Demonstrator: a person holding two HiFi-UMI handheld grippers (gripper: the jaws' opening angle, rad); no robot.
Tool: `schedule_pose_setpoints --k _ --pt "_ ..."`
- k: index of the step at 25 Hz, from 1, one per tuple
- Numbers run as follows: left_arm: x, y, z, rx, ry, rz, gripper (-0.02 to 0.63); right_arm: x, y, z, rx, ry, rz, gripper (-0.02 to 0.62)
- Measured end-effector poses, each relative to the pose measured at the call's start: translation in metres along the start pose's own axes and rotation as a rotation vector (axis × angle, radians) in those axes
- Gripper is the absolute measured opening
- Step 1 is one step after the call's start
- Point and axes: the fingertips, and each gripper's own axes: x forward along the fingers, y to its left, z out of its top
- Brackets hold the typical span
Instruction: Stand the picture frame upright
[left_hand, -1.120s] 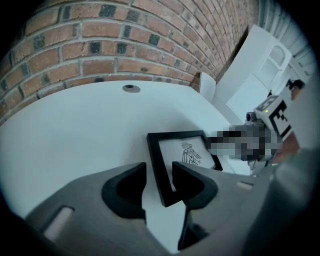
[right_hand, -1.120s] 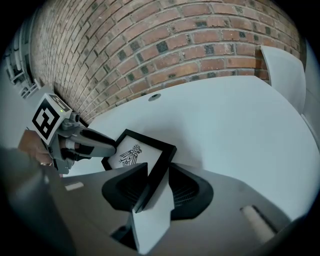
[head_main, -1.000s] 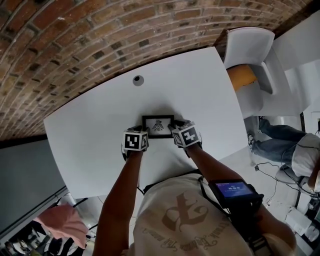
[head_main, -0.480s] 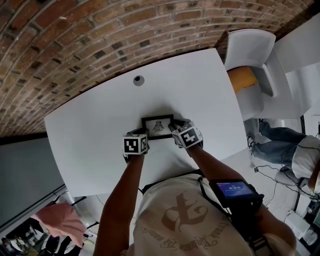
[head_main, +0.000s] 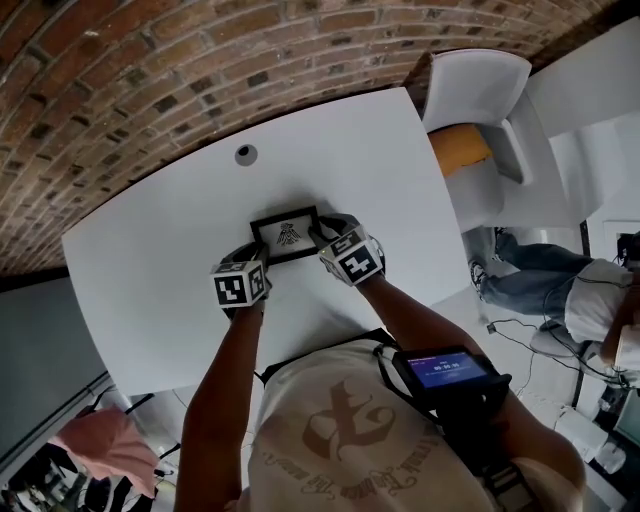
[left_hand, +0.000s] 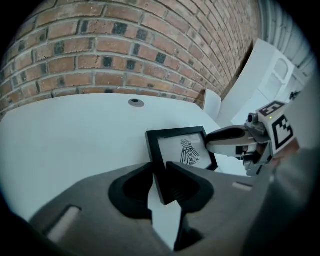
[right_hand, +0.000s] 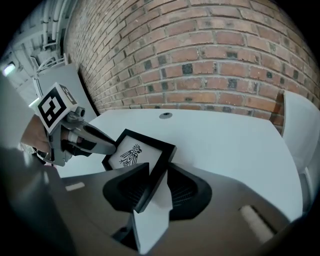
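Note:
A small black picture frame (head_main: 285, 236) with a bird drawing lies face up on the white table (head_main: 150, 260), tipped a little. My left gripper (left_hand: 159, 181) is shut on its left edge (left_hand: 155, 160). My right gripper (right_hand: 155, 182) has the frame's right edge (right_hand: 162, 160) between its jaws, which are closing, and both pads touch it. From the left gripper view the bird print (left_hand: 189, 152) shows, with the right gripper (left_hand: 235, 142) at the far side. In the right gripper view the frame (right_hand: 131, 154) slants up between the jaws, and the left gripper (right_hand: 82, 140) holds the other end.
A round cable hole (head_main: 245, 154) sits in the table behind the frame. The brick wall (head_main: 150, 70) runs along the table's far edge. A white chair with an orange cushion (head_main: 465, 148) stands at the right end. A seated person's legs (head_main: 540, 280) are further right.
Both grippers have settled onto the frame's two side edges. The frame now sits turned slightly in the head view, and the whole scene has slid left there.

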Motion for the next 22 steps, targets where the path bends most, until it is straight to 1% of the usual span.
schedule_pose_setpoints --k 12,22 --pt "0.008 -0.009 0.052 -0.022 -0.128 0.039 0.091 -0.007 -0.036 0.048 -0.099 -0.131 0.012 0.121" --pt "0.019 0.001 0.097 -0.006 -0.202 0.038 0.091 0.009 -0.064 0.086 -0.128 -0.194 0.012 0.120"
